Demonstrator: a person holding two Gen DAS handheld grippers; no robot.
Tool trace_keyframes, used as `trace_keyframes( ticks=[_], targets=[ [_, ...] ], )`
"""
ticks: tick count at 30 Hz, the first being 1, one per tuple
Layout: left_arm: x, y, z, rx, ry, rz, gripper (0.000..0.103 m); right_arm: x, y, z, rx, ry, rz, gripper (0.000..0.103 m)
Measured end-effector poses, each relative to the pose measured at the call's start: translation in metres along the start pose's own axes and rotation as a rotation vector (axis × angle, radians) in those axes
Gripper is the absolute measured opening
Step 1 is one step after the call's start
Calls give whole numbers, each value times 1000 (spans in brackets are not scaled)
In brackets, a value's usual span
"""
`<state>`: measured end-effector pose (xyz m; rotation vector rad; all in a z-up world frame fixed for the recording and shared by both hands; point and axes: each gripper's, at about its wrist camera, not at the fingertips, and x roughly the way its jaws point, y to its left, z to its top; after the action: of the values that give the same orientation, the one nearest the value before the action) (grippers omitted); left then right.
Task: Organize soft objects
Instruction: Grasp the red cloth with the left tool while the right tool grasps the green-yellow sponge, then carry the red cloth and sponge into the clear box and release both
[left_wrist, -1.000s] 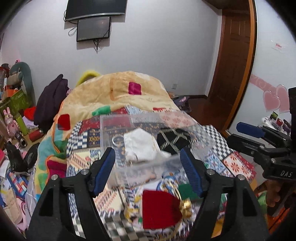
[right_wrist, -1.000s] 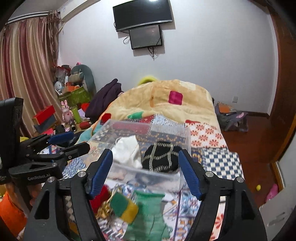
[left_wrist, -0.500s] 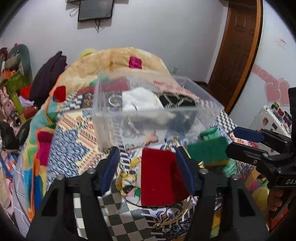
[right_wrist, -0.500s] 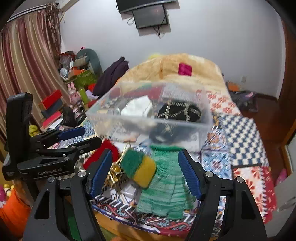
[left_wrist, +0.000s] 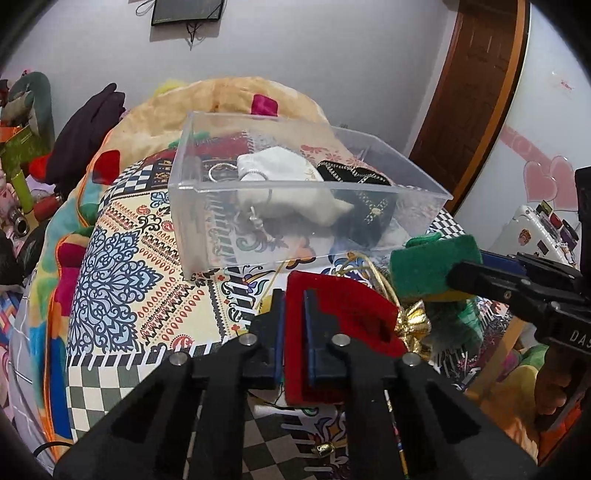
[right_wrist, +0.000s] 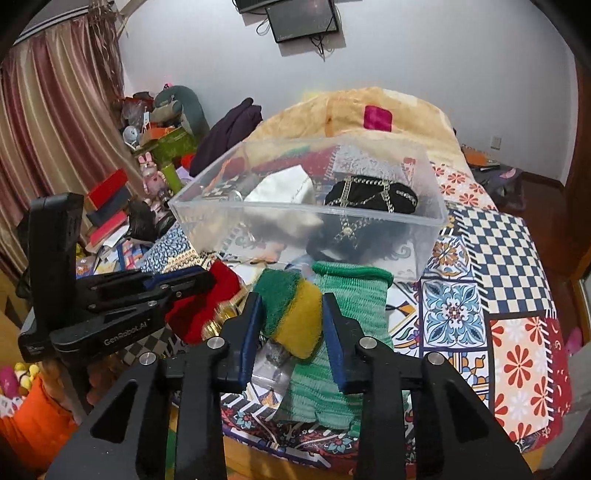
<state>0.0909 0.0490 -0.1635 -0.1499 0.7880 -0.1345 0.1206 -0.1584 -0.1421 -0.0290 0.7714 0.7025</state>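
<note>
Gripping a red velvet pouch (left_wrist: 343, 325) edge-on, the left tool (left_wrist: 294, 332) is sitting shut beside the right tool (right_wrist: 291, 321), which is squeezing a green-and-yellow sponge (right_wrist: 291, 314); the clear plastic bin (right_wrist: 306, 214) is lying straight ahead on the bed (right_wrist: 498, 258), nearer the left

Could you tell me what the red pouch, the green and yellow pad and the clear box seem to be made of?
Red pouch: likely velvet, matte and napped, with a gold ribbon bow.
Green and yellow pad: apparently a sponge, with a coarse green scouring layer on yellow foam.
Clear box: rigid transparent plastic, probably acrylic, with glossy, sharp edges.
</note>
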Motion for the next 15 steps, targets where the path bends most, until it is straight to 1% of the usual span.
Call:
trace_keyframes(
  ticks=[5,10,15],
  targets=[
    [-14,-3,4,6,-45,0,3,-14,1,4,4,-48,-2,27],
    [-35,-7,11,16,-105,3,3,-28,-1,10,9,-95,-7,27],
    [-56,-8,27,15,-153,1,3,-38,-2,18,8,-133,-23,27]
  ],
)
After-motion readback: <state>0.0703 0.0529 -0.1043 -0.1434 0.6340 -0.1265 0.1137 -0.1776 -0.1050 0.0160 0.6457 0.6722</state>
